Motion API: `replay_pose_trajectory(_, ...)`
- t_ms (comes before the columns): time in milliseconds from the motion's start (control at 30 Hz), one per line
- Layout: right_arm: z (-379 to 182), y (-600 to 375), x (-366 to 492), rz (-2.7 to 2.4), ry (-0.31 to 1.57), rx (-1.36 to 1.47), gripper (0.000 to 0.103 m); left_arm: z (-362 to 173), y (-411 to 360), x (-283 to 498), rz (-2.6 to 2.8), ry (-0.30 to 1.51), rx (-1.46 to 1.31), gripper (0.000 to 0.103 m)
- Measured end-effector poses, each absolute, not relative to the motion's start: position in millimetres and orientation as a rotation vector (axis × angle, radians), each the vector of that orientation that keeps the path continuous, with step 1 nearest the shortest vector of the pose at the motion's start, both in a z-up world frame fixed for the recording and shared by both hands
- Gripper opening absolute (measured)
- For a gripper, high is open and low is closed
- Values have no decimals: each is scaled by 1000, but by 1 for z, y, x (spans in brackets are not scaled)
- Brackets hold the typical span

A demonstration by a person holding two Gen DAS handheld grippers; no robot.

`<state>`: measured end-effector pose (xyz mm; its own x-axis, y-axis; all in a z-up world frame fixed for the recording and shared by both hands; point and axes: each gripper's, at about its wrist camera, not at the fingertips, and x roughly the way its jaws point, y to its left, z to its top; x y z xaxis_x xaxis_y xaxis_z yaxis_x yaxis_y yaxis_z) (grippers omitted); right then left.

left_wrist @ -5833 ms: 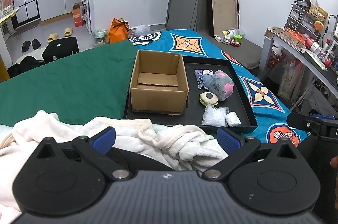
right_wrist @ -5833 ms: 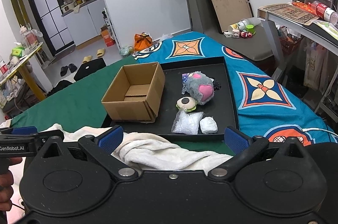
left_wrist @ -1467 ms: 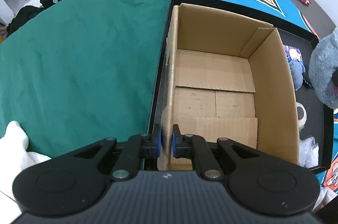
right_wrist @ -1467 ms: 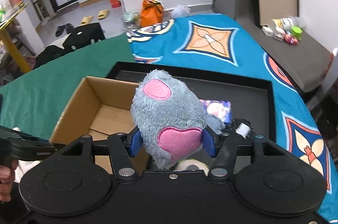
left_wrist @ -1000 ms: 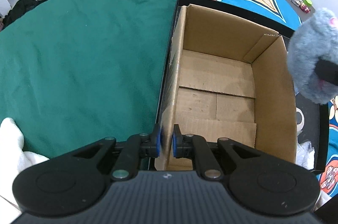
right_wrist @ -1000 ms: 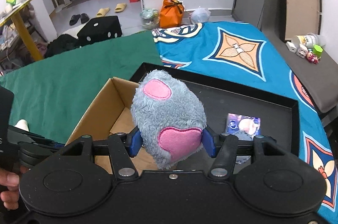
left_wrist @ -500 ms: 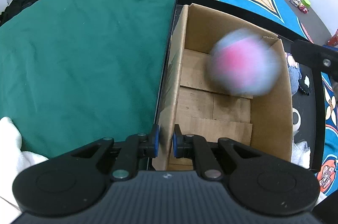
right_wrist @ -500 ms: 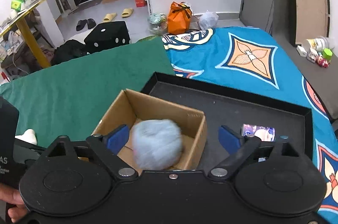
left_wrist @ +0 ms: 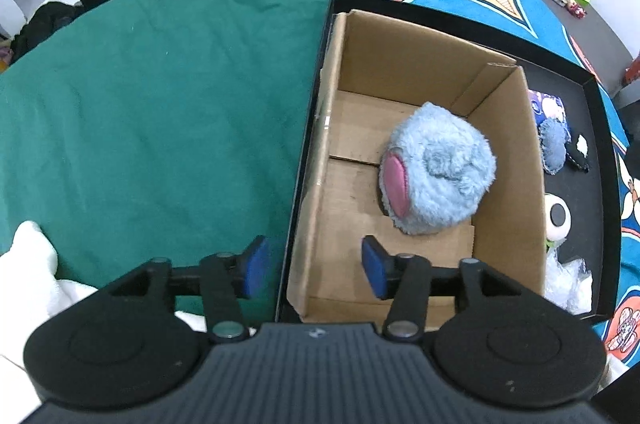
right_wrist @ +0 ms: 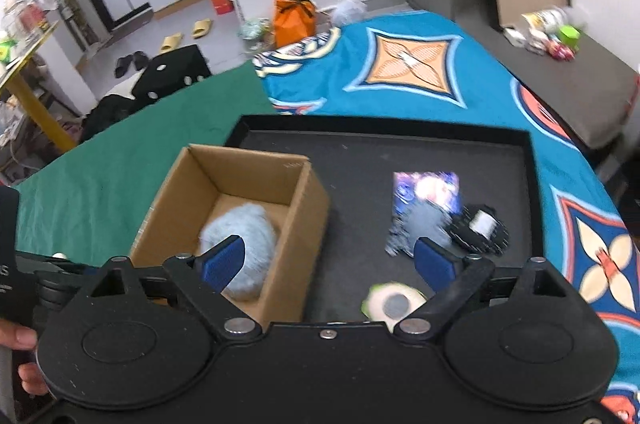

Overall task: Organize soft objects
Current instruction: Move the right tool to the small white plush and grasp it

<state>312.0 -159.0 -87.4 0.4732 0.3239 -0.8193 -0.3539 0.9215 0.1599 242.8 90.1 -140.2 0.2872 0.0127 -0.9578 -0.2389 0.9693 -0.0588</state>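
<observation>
One grey plush toy (left_wrist: pixel 438 175) lies inside the cardboard box (left_wrist: pixel 332 127), toward its right wall, and the box stands at the left end of the black tray (right_wrist: pixel 440 139). The left gripper (left_wrist: pixel 314 267) has its fingers spread apart and empty, straddling the box's near-left corner wall. The right gripper (right_wrist: pixel 330 266) hovers above the tray with fingers wide apart and empty, over a round eye toy (right_wrist: pixel 394 302) and a printed pouch (right_wrist: pixel 426 191).
</observation>
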Motion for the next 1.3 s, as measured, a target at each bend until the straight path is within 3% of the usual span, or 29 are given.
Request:
replay_pose_trajectory(133,-95,-178,307,382,1022,2,92,-137,83,241,174,1267,-188,62)
replay_pose_trajectory(300,-106,-199,300,336,1049,33,91,-132,77,237,186,1254,-166,80)
replay_pose_trajectory(400,-112,-214,299,300,1077,71,90,-130,74,236,188,1252,-160,83)
replay_pose_trajectory(767,-144,-262,291,205,1166,156,76,-129,61,234,207,1257,-127,85)
replay_pose_trajectory(1100,-181,-285,283,181,1294,279,51,-129,48,234,228,1257,-101,85)
replay_pose_trajectory(1300,-197,-294,280,187,1331,344,50,-130,46,235,242,1262,-98,85)
